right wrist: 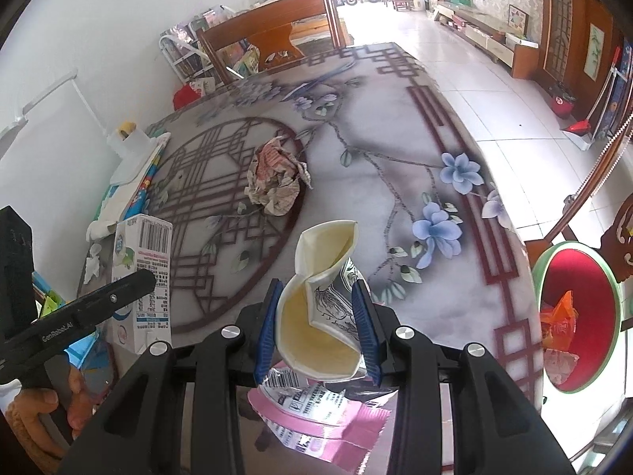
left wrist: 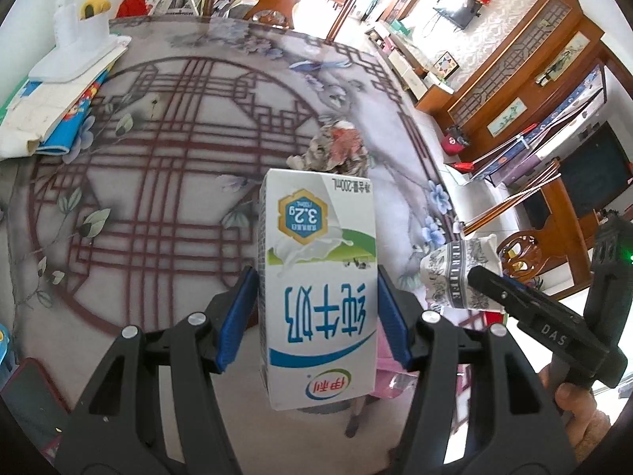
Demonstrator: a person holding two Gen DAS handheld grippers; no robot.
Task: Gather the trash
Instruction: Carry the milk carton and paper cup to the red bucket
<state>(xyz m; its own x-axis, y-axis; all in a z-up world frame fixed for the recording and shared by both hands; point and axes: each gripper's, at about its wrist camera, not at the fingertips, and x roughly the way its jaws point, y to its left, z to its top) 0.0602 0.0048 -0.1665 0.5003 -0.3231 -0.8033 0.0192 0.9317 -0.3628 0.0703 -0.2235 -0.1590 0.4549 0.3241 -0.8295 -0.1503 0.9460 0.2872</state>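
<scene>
My left gripper (left wrist: 316,312) is shut on a white milk carton (left wrist: 318,277), held upside down above the table; the carton also shows in the right wrist view (right wrist: 144,273). My right gripper (right wrist: 318,328) is shut on a crushed paper cup (right wrist: 320,308), which also shows in the left wrist view (left wrist: 461,273). A crumpled newspaper ball (right wrist: 275,176) lies on the table beyond both; it also shows in the left wrist view (left wrist: 336,150). A pink and silver wrapper (right wrist: 316,415) lies under the right gripper at the near table edge.
A red bin (right wrist: 573,316) with an orange wrapper inside stands on the floor right of the patterned table (right wrist: 415,126). Papers and a white box (left wrist: 75,59) sit at the table's left. A wooden chair (right wrist: 277,35) stands at the far end.
</scene>
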